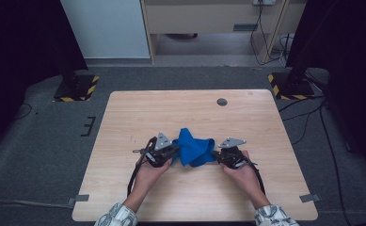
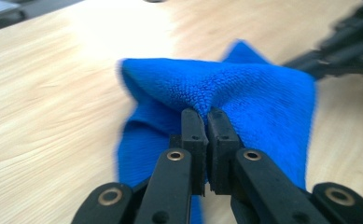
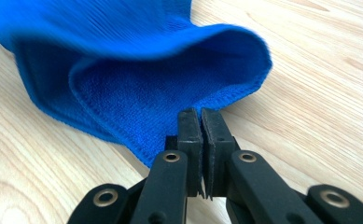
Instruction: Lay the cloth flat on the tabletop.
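Blue microfibre cloth (image 1: 194,147) bunched on the near half of the wooden table (image 1: 124,117), between the two grippers, partly lifted and not lying flat. Left gripper (image 2: 206,116) clamped on a raised fold of the cloth, jaws pressed together with the pile pinched between them. Right gripper (image 3: 198,116) closed on the stitched hem at the opposite side, jaws together, only a thin edge of fabric caught there.

Handling, as a judgement: very light, soft and limp, no stiffness at all, so sagging wherever not supported. Not fragile, not slippery; the looped pile probably giving good friction against the black pads. Best hold at the hem or at a corner, where the stitching is firmer and the layers are few; a grip in the middle of a fold likely to catch more than one layer.

Long axis of the bundle roughly left to right across the table in the high view, from one gripper to the other, with one corner pointing away from the person toward the far edge. Exact corners hard to tell, because of the crumpling. Open mouth of a fold facing the right gripper.
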### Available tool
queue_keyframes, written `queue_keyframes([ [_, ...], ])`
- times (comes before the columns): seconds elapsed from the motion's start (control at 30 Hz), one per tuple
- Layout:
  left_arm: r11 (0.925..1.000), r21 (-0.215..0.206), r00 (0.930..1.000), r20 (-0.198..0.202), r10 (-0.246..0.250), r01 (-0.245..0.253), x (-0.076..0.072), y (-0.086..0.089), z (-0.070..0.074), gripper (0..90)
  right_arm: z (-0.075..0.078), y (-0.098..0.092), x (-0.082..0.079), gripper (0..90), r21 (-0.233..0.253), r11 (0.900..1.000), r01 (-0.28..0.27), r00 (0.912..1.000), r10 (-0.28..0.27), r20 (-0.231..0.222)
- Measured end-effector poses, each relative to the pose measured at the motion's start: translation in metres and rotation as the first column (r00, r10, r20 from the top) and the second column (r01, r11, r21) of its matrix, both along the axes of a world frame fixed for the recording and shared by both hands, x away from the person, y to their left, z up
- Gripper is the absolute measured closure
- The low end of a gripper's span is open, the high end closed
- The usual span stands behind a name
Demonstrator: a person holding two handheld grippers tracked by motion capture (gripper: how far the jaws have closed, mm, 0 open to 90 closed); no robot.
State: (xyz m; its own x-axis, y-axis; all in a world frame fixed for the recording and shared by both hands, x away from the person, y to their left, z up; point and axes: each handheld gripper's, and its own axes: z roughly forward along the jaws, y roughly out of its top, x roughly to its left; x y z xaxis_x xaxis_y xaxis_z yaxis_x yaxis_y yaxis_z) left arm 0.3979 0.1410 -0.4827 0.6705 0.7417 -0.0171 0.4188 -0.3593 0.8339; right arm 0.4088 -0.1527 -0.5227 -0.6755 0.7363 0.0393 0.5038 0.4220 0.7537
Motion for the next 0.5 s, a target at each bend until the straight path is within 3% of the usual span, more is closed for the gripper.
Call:
queue_keyframes([
  [0.3, 0.9978, 0.018, 0.9969, -0.044, 0.065, -0.064, 0.012, 0.021, -0.012, 86.6, 0.002, -0.013, 0.001, 87.7, -0.006, 1.0, 0.017, 0.9998, -0.017, -0.012],
  [0.5, 0.9948, 0.07, 0.9947, -0.067, 0.078, -0.073, 0.017, 0.029, -0.021, 86.7, -0.002, -0.016, 0.004, 87.8, -0.016, 1.0, 0.027, 0.9995, -0.027, -0.015],
])
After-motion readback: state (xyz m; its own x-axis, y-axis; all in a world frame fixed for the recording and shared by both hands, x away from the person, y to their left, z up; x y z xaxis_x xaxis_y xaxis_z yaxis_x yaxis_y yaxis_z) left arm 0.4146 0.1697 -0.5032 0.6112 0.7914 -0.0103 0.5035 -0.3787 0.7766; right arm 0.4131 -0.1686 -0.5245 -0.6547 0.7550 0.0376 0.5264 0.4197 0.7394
